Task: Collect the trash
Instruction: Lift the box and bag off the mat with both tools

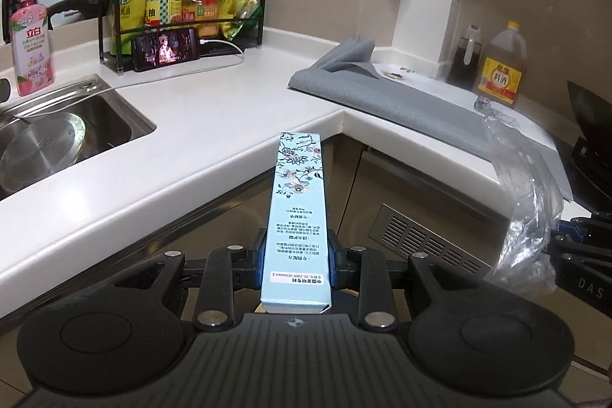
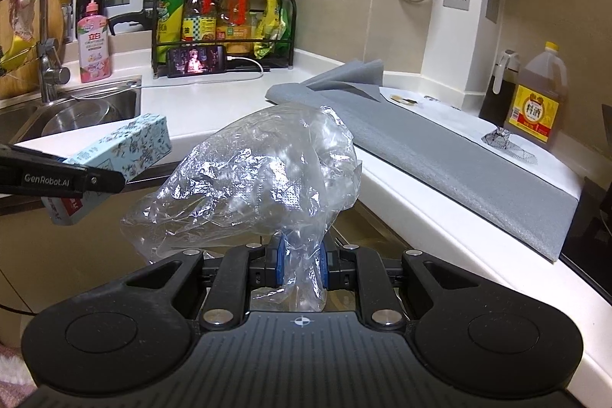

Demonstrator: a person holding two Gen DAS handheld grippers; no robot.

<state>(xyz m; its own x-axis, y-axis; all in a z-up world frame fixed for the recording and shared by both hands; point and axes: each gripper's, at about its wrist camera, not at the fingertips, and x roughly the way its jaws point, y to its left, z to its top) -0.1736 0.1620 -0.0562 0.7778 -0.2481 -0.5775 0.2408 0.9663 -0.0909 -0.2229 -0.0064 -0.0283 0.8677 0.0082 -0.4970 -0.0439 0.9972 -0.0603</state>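
My left gripper [image 1: 296,257] clamps blue carton [image 1: 296,217]; right gripper [image 2: 302,264] pinches clear bag [image 2: 267,174] neck, keeping it ready for the drop.

Black left gripper [image 1: 296,255] and right gripper [image 2: 302,260], ribbed housings, silver screws, blue-padded fingers [image 2: 279,260].

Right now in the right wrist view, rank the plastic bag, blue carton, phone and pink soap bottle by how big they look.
1. plastic bag, nearest the camera
2. blue carton
3. pink soap bottle
4. phone
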